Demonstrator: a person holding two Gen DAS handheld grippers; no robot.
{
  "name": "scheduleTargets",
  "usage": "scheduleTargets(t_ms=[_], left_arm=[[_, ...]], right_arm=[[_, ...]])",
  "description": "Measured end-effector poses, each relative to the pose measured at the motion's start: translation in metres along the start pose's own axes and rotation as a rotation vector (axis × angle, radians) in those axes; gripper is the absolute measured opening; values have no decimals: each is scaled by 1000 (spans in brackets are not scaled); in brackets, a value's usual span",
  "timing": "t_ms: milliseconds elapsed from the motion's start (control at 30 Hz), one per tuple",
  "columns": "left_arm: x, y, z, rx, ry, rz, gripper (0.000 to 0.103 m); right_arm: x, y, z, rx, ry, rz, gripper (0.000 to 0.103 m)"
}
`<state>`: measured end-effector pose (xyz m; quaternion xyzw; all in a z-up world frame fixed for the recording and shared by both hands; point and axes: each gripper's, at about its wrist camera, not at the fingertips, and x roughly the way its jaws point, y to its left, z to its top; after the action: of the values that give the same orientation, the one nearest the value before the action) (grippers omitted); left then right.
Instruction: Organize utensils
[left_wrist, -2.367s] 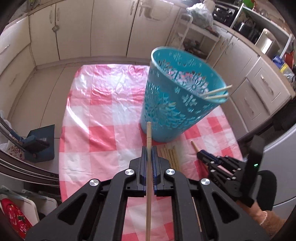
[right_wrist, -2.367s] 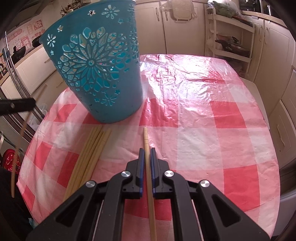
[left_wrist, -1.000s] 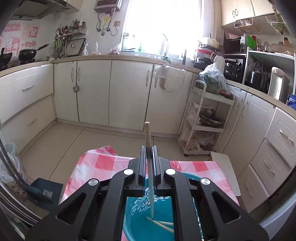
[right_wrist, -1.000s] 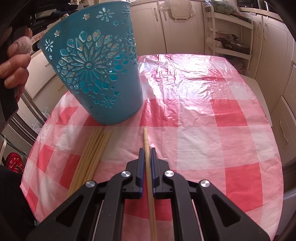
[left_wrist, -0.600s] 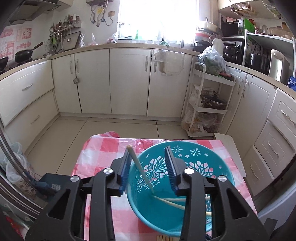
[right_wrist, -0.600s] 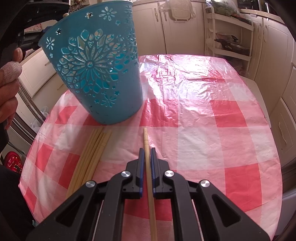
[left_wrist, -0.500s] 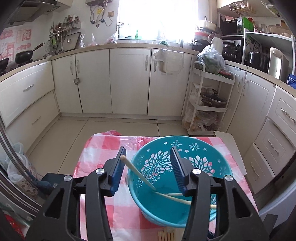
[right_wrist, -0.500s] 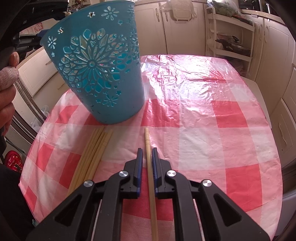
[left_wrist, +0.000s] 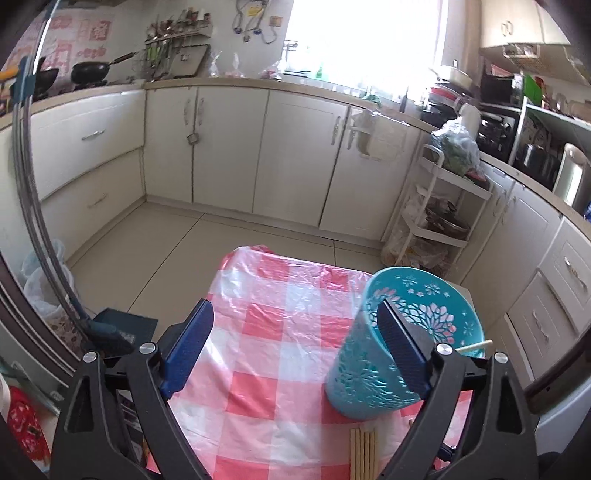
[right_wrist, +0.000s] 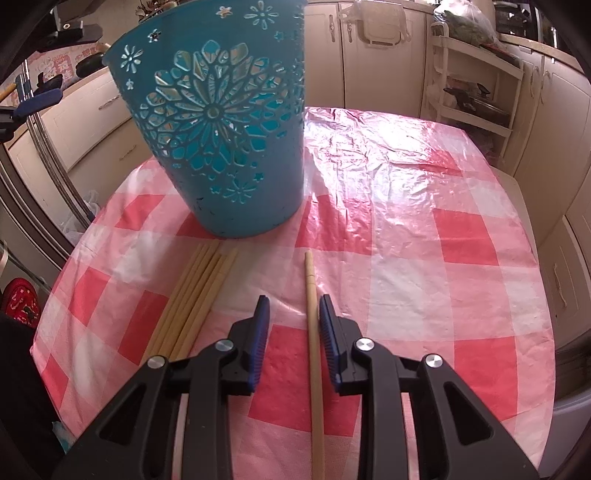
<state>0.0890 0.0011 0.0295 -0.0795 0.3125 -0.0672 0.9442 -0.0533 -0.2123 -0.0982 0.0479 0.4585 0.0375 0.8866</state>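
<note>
the left wrist view looks from above the near edge of the checked table (left_wrist: 266, 354), angled mildly downward and out across the kitchen toward the cabinets (left_wrist: 229, 147) and window. the teal basket (left_wrist: 406, 350) sits at its right, seen from slightly above. the right wrist view sits low and close over the table (right_wrist: 424, 258), pitched more steeply down, with the basket (right_wrist: 221, 140) looming at upper left. both views share the basket, the tablecloth and the bundle of chopsticks (left_wrist: 364, 454) (right_wrist: 192, 302) beside its base.
</note>
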Motion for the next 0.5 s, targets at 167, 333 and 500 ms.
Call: scheduleTargets(t_ms=[167,333,500], left_arm=[[10,41,-1,-139,39,32,86],[13,49,1,-154,49,27,87],[16,47,0,-145,63,23,88]], right_arm=[[4,3,4,-25,14,-27,28],[6,4,8,-27,33,-53,25],[1,10,3,-75,65,-119,6]])
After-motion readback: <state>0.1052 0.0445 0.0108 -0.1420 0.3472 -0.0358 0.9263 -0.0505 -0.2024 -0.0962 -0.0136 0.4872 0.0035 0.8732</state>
